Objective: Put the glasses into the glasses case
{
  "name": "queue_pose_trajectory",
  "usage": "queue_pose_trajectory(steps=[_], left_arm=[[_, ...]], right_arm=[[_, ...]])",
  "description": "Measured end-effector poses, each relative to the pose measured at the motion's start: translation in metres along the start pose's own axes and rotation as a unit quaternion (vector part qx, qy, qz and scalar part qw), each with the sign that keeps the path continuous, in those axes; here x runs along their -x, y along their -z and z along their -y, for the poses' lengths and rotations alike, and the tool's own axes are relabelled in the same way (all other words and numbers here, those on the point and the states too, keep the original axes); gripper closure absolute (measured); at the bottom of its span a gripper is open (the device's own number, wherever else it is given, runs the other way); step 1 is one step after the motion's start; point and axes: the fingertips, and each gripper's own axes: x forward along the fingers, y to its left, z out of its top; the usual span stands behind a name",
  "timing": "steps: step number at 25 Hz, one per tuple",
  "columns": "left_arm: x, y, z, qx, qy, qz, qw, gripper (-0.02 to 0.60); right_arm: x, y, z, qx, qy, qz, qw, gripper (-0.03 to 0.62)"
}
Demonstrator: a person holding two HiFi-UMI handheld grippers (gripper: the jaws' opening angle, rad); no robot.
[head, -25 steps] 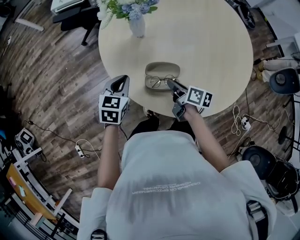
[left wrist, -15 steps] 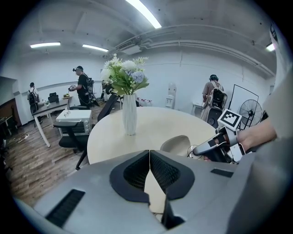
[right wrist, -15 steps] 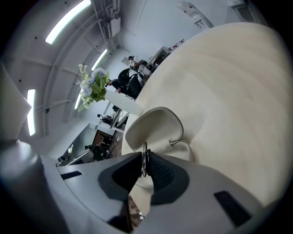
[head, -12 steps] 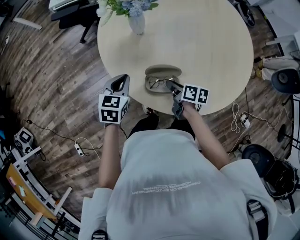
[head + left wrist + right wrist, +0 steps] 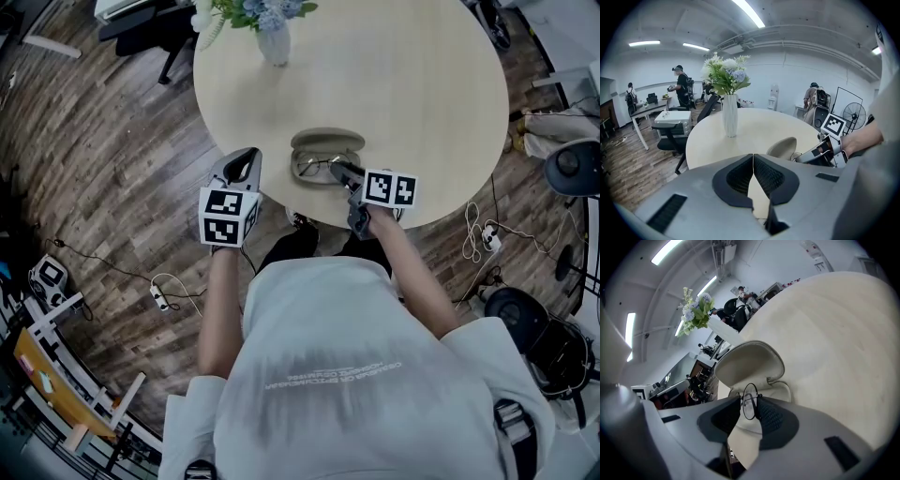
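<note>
An open beige glasses case (image 5: 326,142) lies near the front edge of the round table (image 5: 412,84). Thin wire-rimmed glasses (image 5: 313,167) hang over the case's lower half, with my right gripper (image 5: 336,170) shut on them from the right. In the right gripper view the glasses (image 5: 749,405) stand between the jaws, just above the case's tray (image 5: 783,391), and its lid (image 5: 749,363) stands open behind. My left gripper (image 5: 247,156) is shut and holds nothing, at the table's edge left of the case. The left gripper view shows its own closed tips (image 5: 752,157) and the case (image 5: 783,147).
A white vase of flowers (image 5: 275,45) stands at the table's far left side, also visible as the vase (image 5: 730,121) in the left gripper view. Wooden floor with cables (image 5: 480,246) and chairs surrounds the table. People stand at desks in the background.
My right gripper has edged slightly towards the case with the glasses in it. The left gripper has stayed in place.
</note>
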Motion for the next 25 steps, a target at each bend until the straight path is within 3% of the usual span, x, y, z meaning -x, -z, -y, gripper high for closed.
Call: queue_pose_trajectory(steps=[14,20,25], left_arm=[[-0.007,0.007,0.000,0.006,0.003,-0.010,0.9999,0.568],[-0.010,0.005,0.002,0.005,0.003,-0.010,0.9999,0.568],[-0.011,0.003,0.006,0.003,0.004,-0.010,0.9999,0.568]], right_arm=[[0.002,-0.003,-0.002,0.010,-0.013,0.012,1.000,0.414],[0.005,-0.003,0.003,0.035,0.008,-0.003,0.999,0.342],[0.007,-0.001,0.002,0.043,0.004,-0.026,0.999,0.336]])
